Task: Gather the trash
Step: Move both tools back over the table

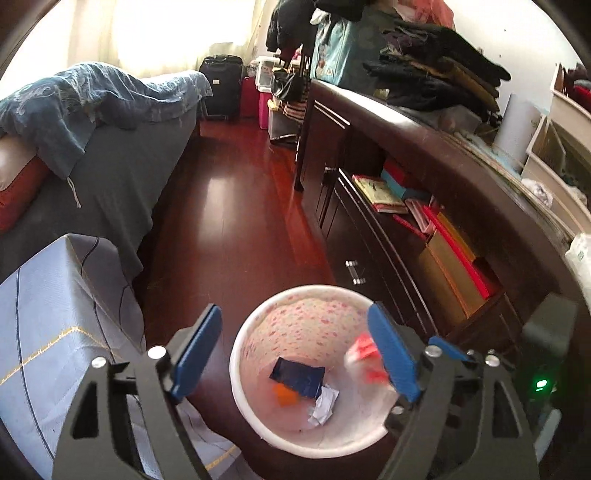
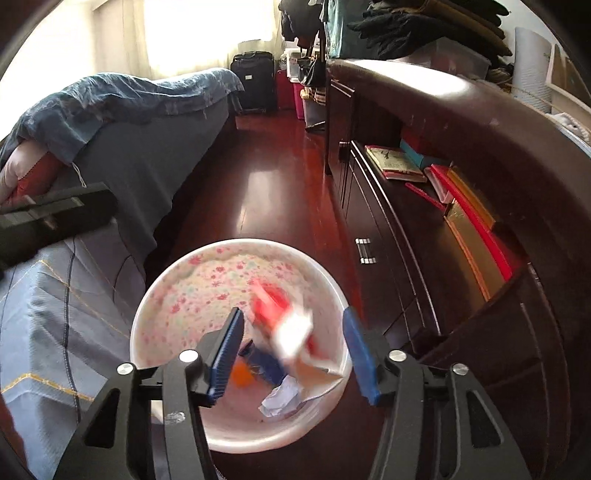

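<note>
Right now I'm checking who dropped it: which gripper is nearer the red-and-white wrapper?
Right. The right gripper is open directly above the blurred wrapper over the bin; the left gripper, also open, has it beside its right finger.

Glossy red wood floor [image 1: 236,206], bed [image 1: 122,173], dark cabinet [image 1: 369,155], bright window [image 1: 177,29]

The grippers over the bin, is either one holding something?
No. Both the left gripper and right gripper are open; the blurred red and white wrapper is loose over the bin.
</note>
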A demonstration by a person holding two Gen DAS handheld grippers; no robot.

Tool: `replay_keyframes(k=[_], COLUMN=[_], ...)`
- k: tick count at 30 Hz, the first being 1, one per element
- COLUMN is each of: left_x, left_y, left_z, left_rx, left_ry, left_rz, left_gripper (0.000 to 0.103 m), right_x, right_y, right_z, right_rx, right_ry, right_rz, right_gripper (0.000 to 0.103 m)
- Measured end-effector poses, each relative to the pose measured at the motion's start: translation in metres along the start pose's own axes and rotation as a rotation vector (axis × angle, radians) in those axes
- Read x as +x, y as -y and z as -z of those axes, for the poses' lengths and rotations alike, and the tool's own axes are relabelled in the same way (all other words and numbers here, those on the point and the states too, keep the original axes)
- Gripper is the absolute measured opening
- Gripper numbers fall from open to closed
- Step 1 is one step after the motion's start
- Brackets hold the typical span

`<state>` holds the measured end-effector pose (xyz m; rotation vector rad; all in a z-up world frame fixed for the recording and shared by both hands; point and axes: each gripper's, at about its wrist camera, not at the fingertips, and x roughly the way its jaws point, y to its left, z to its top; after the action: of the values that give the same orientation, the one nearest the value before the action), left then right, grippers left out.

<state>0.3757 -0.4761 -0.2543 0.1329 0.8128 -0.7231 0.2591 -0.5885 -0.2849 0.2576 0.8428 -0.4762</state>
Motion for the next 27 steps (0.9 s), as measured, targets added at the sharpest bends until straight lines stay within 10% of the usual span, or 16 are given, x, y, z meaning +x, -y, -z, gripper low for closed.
replay_keyframes(k=[9, 27], left_x=[-0.050, -0.218], left_y=[-0.026, -0.084], left_z=[0.006, 0.057], left_rx=[-0.049, -0.106], left_ry=[0.047, 0.184], left_rz=[-0.084, -0.372], left_gripper=[0.094, 0.099], right_x=[-0.038, -0.170], right_y=[-0.017, -0.099], right_z=[0.013, 0.039], right_rx=[-0.046, -0.025], right_ry=[0.033, 0.123], right_rz=[0.060, -0.232], right_gripper=[0.069, 0.083])
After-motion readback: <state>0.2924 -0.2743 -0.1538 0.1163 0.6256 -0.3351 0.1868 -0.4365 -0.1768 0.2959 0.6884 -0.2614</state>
